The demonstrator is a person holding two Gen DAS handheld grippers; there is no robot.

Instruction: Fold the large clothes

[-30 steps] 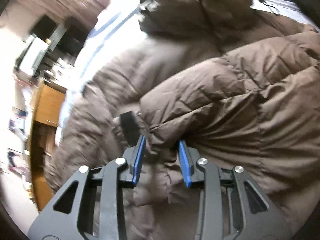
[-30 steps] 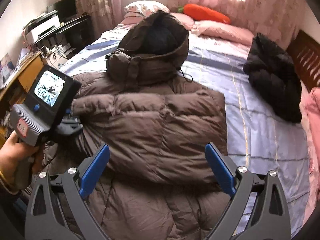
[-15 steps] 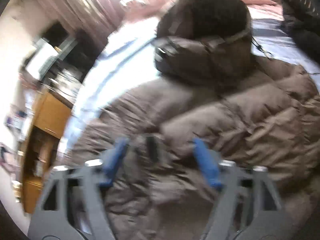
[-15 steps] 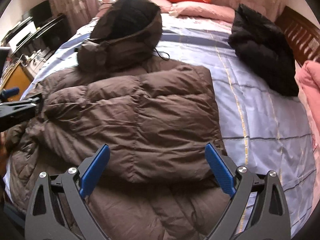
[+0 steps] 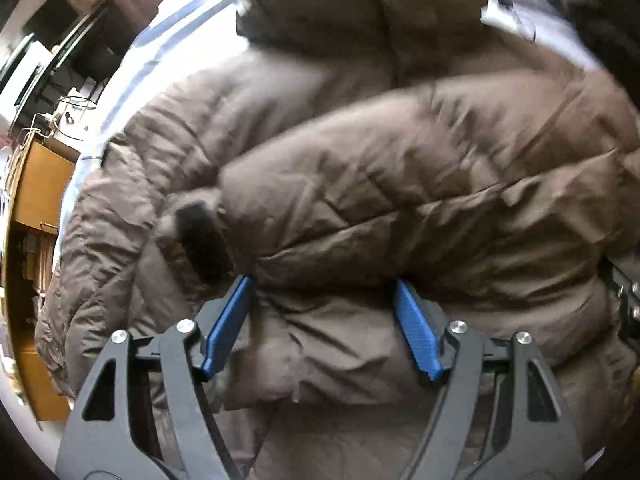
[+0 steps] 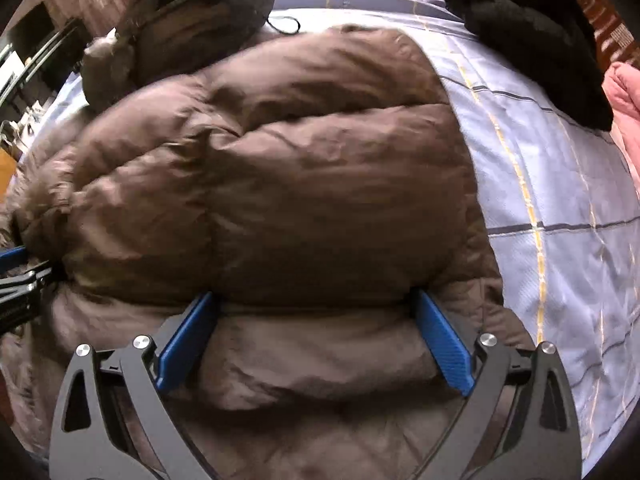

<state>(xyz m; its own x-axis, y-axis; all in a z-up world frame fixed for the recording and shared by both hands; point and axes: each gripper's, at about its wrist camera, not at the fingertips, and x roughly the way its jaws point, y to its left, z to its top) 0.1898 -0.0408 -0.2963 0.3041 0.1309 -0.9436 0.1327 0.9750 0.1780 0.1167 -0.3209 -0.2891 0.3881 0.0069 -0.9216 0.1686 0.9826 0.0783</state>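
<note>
A brown hooded puffer jacket [image 5: 400, 184] lies on the bed, a sleeve folded across its body, with the dark cuff [image 5: 200, 240] at the left. My left gripper [image 5: 322, 284] points down at the sleeve's lower edge. Its jaws are opening, and the fabric bulges between the blue pads [image 5: 228, 320] without being pinched. My right gripper [image 6: 314, 296] stands wide open just over the jacket [image 6: 280, 184], its fingertips tucked at the fold's lower edge and nothing gripped. The hood [image 6: 192, 12] lies at the far end.
The light blue checked bed sheet [image 6: 560, 208] shows to the right of the jacket. A black garment [image 6: 532, 36] lies at the far right, with pink bedding [image 6: 624, 92] beside it. A wooden cabinet [image 5: 36, 208] and dark shelves stand left of the bed.
My left gripper let go of the pinched sleeve fold and its jaws spread wide. My right gripper dropped from high above the bed down to the jacket's surface, still open.
</note>
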